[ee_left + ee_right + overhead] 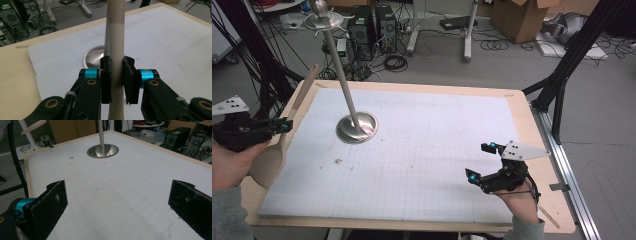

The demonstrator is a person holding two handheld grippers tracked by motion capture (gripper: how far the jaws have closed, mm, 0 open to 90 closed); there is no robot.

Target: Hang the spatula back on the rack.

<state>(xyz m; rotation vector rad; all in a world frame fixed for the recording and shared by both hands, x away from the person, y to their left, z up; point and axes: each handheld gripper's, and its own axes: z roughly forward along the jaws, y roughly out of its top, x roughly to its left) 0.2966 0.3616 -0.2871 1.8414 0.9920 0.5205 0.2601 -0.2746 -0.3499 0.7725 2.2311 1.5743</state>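
My left gripper (282,126) is clamped on the handle of a pale wooden spoon (279,145) at the table's left edge. The spoon's long axis runs near-to-far, bowl hanging at the near end over the edge, handle tip pointing far and a bit right. In the left gripper view the pads squeeze the handle (116,50), with the steel stand (93,53) right behind it. My right gripper (479,162) sits near-right, jaws wide apart over bare gridded paper (112,195); its own view catches the spoon tip (32,127) far left
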